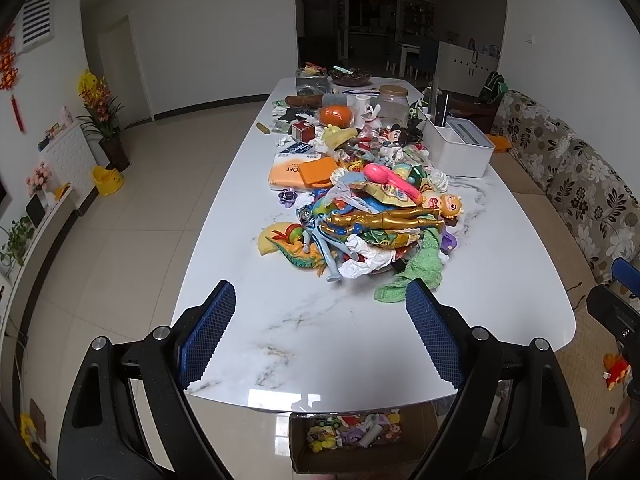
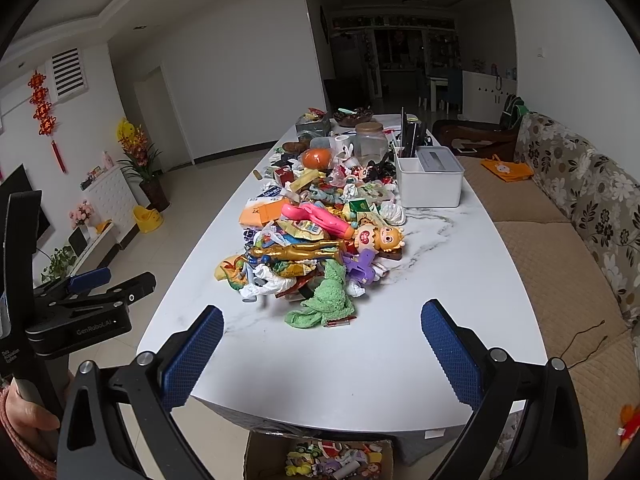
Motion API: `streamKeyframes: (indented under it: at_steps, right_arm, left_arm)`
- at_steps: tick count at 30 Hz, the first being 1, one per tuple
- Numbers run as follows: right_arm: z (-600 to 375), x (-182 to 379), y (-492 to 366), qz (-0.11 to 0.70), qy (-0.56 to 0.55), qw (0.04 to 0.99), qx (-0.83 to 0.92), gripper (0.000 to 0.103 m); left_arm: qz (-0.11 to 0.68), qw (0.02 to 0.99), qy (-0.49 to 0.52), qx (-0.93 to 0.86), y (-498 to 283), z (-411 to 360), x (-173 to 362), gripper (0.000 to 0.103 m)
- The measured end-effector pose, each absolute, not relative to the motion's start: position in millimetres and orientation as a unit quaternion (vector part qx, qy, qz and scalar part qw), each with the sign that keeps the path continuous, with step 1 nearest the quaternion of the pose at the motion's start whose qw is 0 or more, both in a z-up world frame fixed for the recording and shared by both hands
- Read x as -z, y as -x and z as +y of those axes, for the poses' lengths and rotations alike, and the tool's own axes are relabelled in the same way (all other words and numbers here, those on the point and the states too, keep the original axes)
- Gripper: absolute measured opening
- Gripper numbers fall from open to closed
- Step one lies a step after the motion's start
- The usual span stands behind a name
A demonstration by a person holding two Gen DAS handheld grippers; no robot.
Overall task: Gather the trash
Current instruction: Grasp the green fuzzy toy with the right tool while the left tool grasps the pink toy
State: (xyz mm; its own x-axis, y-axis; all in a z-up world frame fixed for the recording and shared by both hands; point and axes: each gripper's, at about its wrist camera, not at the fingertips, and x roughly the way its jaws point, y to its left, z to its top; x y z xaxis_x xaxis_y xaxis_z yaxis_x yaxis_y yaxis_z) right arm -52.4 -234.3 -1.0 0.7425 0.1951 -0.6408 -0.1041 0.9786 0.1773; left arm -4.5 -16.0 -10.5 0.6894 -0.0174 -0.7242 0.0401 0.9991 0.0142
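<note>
A long pile of toys, wrappers and crumpled paper point(image 1: 360, 208) point(image 2: 316, 236) runs down the middle of the white marble table point(image 1: 320, 340) point(image 2: 340, 360). Crumpled white paper point(image 1: 366, 260) point(image 2: 260, 284) and a green cloth point(image 1: 420, 270) point(image 2: 326, 304) lie at its near end. My left gripper point(image 1: 320, 334) is open and empty over the near table end. My right gripper point(image 2: 320, 354) is open and empty, also short of the pile. The left gripper also shows in the right wrist view point(image 2: 92, 280).
A cardboard box point(image 1: 360, 436) point(image 2: 320, 460) holding toys stands on the floor under the near table edge. A white bin point(image 1: 460, 146) point(image 2: 430, 178) sits on the table's right side. A flowered sofa point(image 2: 580, 240) runs along the right.
</note>
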Motion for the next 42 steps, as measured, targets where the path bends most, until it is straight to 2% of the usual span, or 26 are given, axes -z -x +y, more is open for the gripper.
streamKeyframes:
  at_steps: [14,22,30,32,34,36,42]
  right_arm:
    - [-226,26,39,0.381,-0.057,0.919,-0.085,0.098]
    - [-222,92,0,0.456,-0.095,0.877,-0.116,0.098]
    - [-205,169,-109,0.511,-0.097,0.844,-0.132,0.091]
    - [-196,189,-139,0.527,-0.091,0.836,-0.121,0.076]
    - [-190,206,-158,0.545,-0.08,0.826,-0.121,0.048]
    - [-192,202,-159,0.537,-0.081,0.829,-0.13,0.04]
    - [-228,160,-102,0.499,-0.131,0.839,-0.173,0.04]
  left_arm:
    - [0.426,0.905,-0.001,0.004,5,5,39,0.085]
    - [0.51,0.86,0.029,-0.009,20,36,109,0.085]
    - [0.554,0.829,0.043,-0.065,48,67,139,0.085]
    - [0.562,0.822,0.042,-0.079,53,72,142,0.085]
    - [0.569,0.817,0.039,-0.091,58,76,146,0.085]
    - [0.574,0.812,0.039,-0.097,60,77,149,0.085]
    - [0.564,0.821,0.052,-0.063,33,65,143,0.085]
